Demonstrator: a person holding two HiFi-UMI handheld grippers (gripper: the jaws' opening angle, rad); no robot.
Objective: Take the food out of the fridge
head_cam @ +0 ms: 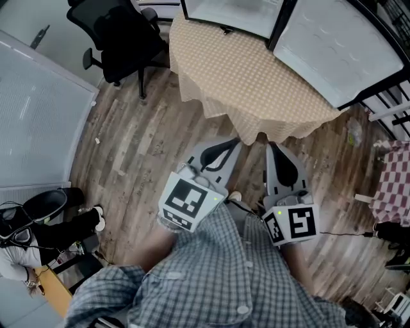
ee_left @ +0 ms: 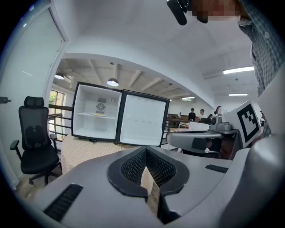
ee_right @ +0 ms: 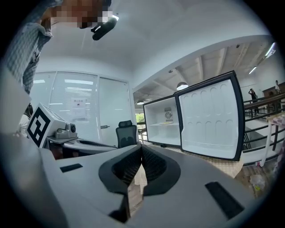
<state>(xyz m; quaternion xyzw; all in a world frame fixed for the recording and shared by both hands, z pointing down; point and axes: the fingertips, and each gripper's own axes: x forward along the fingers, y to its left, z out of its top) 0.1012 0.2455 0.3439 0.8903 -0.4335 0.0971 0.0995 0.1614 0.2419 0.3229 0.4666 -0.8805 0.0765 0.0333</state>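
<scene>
A small black fridge (head_cam: 230, 11) stands on a round table under a beige checked cloth (head_cam: 256, 83), with its door (head_cam: 339, 48) swung wide open to the right. Its white inside (ee_left: 97, 118) shows one shelf; a small pale thing (ee_right: 168, 123) on that shelf is too small to tell. My left gripper (head_cam: 237, 142) and right gripper (head_cam: 270, 147) hang side by side over the floor, just short of the table's near edge, pointing at the fridge. Both are shut, with nothing in them: the left fingertips (ee_left: 146, 150) meet, and so do the right fingertips (ee_right: 141, 148).
A black office chair (head_cam: 122, 35) stands left of the table. At the lower left a person (head_cam: 38, 234) sits by a glass partition (head_cam: 38, 109). A red-checked cloth (head_cam: 394, 182) and railings are at the right. Wooden floor (head_cam: 141, 147) surrounds the table.
</scene>
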